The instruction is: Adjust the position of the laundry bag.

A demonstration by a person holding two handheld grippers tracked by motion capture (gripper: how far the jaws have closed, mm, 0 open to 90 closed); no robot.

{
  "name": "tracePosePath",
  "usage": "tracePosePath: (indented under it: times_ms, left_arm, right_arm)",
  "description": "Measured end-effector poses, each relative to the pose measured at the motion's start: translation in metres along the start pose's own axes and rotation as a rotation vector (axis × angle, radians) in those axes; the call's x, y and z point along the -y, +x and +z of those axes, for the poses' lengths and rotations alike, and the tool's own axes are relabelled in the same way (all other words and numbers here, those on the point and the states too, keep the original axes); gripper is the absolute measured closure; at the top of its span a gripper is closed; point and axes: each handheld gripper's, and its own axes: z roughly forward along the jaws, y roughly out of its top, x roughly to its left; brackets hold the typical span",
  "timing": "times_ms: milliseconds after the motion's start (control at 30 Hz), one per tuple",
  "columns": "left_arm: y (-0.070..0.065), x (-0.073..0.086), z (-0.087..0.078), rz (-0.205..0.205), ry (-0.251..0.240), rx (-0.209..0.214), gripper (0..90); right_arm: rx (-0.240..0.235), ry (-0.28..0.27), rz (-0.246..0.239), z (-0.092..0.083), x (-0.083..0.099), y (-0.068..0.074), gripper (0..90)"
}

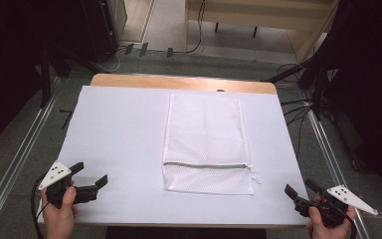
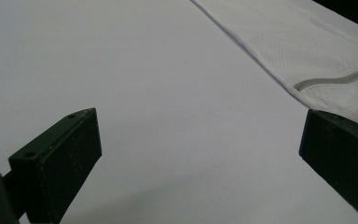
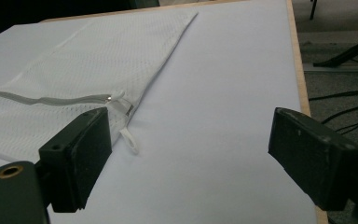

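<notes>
Lying flat in the middle of the white-covered worktop (image 1: 119,129), the white rectangular mesh laundry bag (image 1: 206,142) looks untouched, its grey zipper (image 1: 206,165) closed, so I judge nothing has begun. Left claw (image 1: 90,174) and right claw (image 1: 298,190) wait near the front corners, jaws apart, empty.

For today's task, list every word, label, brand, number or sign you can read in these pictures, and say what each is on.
None: no readable text on the mesh bag, the white sheet or either gripper.
</notes>
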Motion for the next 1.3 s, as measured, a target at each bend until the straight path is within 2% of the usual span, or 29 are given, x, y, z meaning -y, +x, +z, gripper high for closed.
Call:
tracePosePath:
  times_ms: [67,167,267,300,333,367,400,467,533,567,600,633,700,800,867,967,1067,1200,1233,1300]
  left_arm:
    - [-0.003,-0.002,0.003,0.006,0.007,-0.002,0.0]
    - [-0.010,-0.004,0.009,-0.018,-0.005,0.019,6.1]
    - [-0.019,-0.010,0.019,-0.015,0.015,0.025,6.2]
    - [-0.023,-0.012,0.024,-0.010,0.030,0.016,6.3]
    - [-0.030,-0.017,0.034,0.003,0.058,-0.027,9.8]
    - [-0.030,-0.017,0.034,0.003,0.058,-0.027,13.8]
    - [-0.033,-0.020,0.040,-0.006,0.067,-0.048,13.8]
    - [-0.038,-0.026,0.052,-0.033,0.094,-0.053,18.4]
    - [-0.043,-0.030,0.064,-0.060,0.125,-0.064,31.4]
    - [-0.046,-0.033,0.071,-0.077,0.139,-0.065,31.4]
    - [-0.050,-0.036,0.080,-0.093,0.165,-0.051,38.0]
    - [-0.053,-0.039,0.087,-0.109,0.176,-0.035,38.0]
    - [-0.058,-0.045,0.102,-0.123,0.201,0.002,44.0]
    - [-0.062,-0.053,0.124,-0.175,0.249,0.062,49.9]
    - [-0.064,-0.058,0.135,-0.205,0.292,0.087,51.5]
    - [-0.070,-0.062,0.151,-0.229,0.347,0.086,56.1]
    - [-0.074,-0.061,0.161,-0.272,0.389,0.097,57.6]
    - [-0.083,-0.061,0.167,-0.282,0.406,0.099,60.3]
    - [-0.085,-0.062,0.169,-0.307,0.423,0.116,61.1]
    - [-0.089,-0.063,0.171,-0.307,0.437,0.122,62.2]
  right_arm:
    - [-0.001,0.001,-0.005,0.002,0.000,0.003,14.4]
    - [-0.005,0.000,-0.019,0.004,0.000,0.009,14.8]
    - [-0.013,-0.002,-0.040,0.007,-0.002,0.016,14.8]
    - [-0.015,0.000,-0.039,0.008,-0.002,0.018,14.9]
    - [-0.023,0.001,-0.038,0.009,-0.002,0.020,14.9]
    - [-0.023,0.001,-0.038,0.009,-0.002,0.020,14.9]
    - [-0.028,0.005,-0.034,0.009,-0.002,0.021,15.1]
    - [-0.034,0.006,-0.043,0.010,-0.001,0.023,15.4]
    - [-0.049,0.010,-0.041,0.011,0.000,0.025,15.6]
    - [-0.049,0.010,-0.041,0.011,0.000,0.025,15.6]
    - [-0.054,0.010,-0.042,0.013,0.000,0.026,15.9]
    - [-0.054,0.010,-0.042,0.013,0.000,0.026,15.9]
    - [-0.061,0.013,-0.043,0.015,0.000,0.027,16.2]
    - [-0.061,0.008,-0.048,0.015,0.001,0.027,16.2]
    - [-0.054,0.001,-0.030,0.016,0.003,0.027,17.4]
    - [-0.055,-0.010,-0.003,0.018,0.005,0.027,20.0]
    - [-0.075,-0.004,-0.019,0.021,0.004,0.030,21.1]
    - [-0.096,0.017,-0.062,0.022,0.003,0.035,21.6]
    - [-0.098,0.020,-0.067,0.022,0.004,0.036,21.8]
    - [-0.102,0.021,-0.071,0.020,0.004,0.036,22.2]
